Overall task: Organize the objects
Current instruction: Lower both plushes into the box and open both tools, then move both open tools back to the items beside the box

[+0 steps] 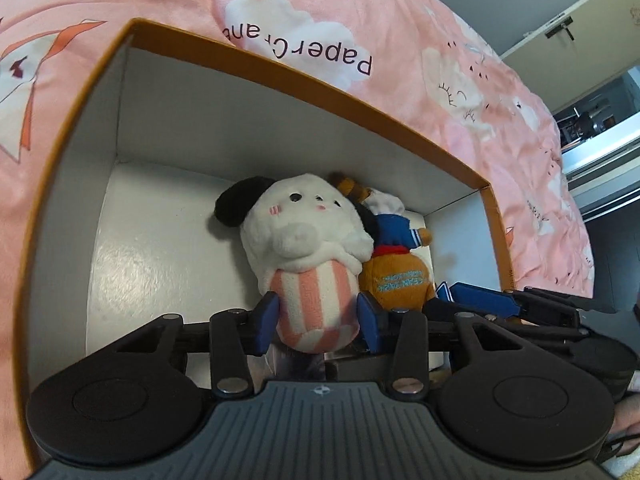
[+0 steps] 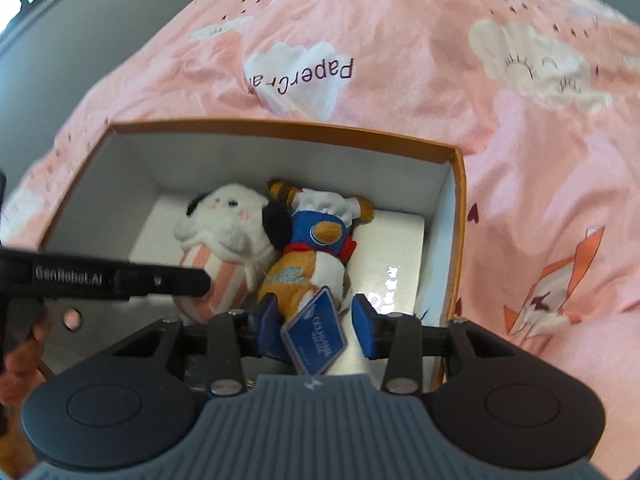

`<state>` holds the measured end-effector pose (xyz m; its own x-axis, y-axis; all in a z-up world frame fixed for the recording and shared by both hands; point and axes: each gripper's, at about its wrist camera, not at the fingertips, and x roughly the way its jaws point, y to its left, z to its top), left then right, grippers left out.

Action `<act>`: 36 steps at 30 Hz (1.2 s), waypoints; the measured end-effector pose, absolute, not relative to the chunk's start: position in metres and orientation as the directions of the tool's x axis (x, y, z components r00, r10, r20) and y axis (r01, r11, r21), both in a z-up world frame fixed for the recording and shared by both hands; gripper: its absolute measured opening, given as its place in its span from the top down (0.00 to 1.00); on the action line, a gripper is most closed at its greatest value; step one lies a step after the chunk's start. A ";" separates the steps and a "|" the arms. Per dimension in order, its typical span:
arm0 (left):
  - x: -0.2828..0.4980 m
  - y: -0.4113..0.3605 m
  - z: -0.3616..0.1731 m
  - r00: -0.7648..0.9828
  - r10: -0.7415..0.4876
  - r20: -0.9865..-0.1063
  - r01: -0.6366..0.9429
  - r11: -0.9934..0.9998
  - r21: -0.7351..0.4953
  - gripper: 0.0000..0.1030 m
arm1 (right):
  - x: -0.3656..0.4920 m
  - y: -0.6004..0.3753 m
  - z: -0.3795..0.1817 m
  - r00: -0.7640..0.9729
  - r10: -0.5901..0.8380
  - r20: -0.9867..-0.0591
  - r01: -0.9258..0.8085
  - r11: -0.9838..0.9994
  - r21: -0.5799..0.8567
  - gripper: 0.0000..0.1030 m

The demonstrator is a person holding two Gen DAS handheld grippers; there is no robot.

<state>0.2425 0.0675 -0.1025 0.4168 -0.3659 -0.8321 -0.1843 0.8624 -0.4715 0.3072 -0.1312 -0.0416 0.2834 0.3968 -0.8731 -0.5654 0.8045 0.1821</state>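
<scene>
Left wrist view: left tool (image 1: pixel 318 314) clamps the striped plush (image 1: pixel 308 256), right tool (image 2: pixel 318 322) straddles the orange plush (image 2: pixel 308 264), contact unclear; both packed side-by-side in the box (image 1: pixel 280 80).

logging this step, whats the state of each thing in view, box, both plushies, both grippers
box: open, no lid, on the pink bedding
white plush: lying in the box, striped end pinched
orange plush: lying beside it, touching
blue tag: attached, between the right pads
left gripper: shut on white plush
right gripper: open around orange plush
</scene>
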 end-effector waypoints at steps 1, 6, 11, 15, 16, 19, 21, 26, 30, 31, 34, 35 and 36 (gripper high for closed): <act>0.244 0.066 -0.102 0.411 -0.356 -0.840 -0.180 0.871 -0.457 0.53 | 0.305 -0.128 -0.042 0.292 0.383 -0.876 -0.581 0.799 0.156 0.64; 0.248 0.055 -0.101 0.381 -0.297 -0.876 -0.140 0.918 -0.372 0.54 | 0.305 -0.117 -0.052 0.260 0.386 -0.885 -0.611 0.775 0.159 0.77; 0.252 0.052 -0.105 0.366 -0.291 -0.884 -0.140 0.922 -0.361 0.54 | 0.308 -0.109 -0.059 0.260 0.378 -0.889 -0.615 0.774 0.150 0.76; 0.245 0.051 -0.102 0.396 -0.279 -0.875 -0.130 0.926 -0.354 0.53 | 0.304 -0.112 -0.055 0.274 0.375 -0.886 -0.615 0.776 0.138 0.75; 0.242 0.051 -0.100 0.411 -0.270 -0.871 -0.130 0.928 -0.349 0.53 | 0.301 -0.113 -0.052 0.286 0.374 -0.882 -0.612 0.780 0.132 0.75; 0.230 0.049 -0.087 0.488 -0.253 -0.835 -0.114 0.930 -0.348 0.49 | 0.290 -0.118 -0.041 0.328 0.380 -0.865 -0.608 0.786 0.114 0.74; 0.219 0.049 -0.075 0.546 -0.262 -0.796 -0.095 0.924 -0.370 0.49 | 0.280 -0.121 -0.031 0.363 0.392 -0.845 -0.606 0.789 0.105 0.70; 0.181 0.039 -0.039 0.675 -0.244 -0.696 -0.028 0.935 -0.354 0.49 | 0.243 -0.127 -0.004 0.476 0.436 -0.764 -0.599 0.797 0.082 0.62; 0.151 0.032 -0.016 0.710 -0.232 -0.665 0.002 0.945 -0.327 0.49 | 0.208 -0.133 0.013 0.545 0.467 -0.697 -0.593 0.802 0.074 0.62; 0.142 0.030 -0.012 0.713 -0.222 -0.665 0.006 0.950 -0.311 0.49 | 0.199 -0.135 0.016 0.556 0.475 -0.682 -0.594 0.801 0.074 0.62; 0.118 0.026 -0.003 0.718 -0.197 -0.668 0.016 0.964 -0.266 0.49 | 0.173 -0.138 0.024 0.580 0.495 -0.647 -0.600 0.797 0.071 0.56; 0.111 0.027 -0.001 0.719 -0.192 -0.668 0.017 0.966 -0.260 0.49 | 0.165 -0.138 0.026 0.584 0.498 -0.641 -0.602 0.795 0.069 0.56; 0.103 0.028 0.000 0.717 -0.191 -0.671 0.015 0.966 -0.259 0.49 | 0.157 -0.138 0.026 0.586 0.503 -0.635 -0.605 0.793 0.070 0.56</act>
<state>0.1031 0.0284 0.0001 0.7166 -0.1912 -0.6708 0.0153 0.9658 -0.2589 0.1572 -0.1384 0.0265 0.5863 0.5035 -0.6347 -0.6051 0.7931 0.0702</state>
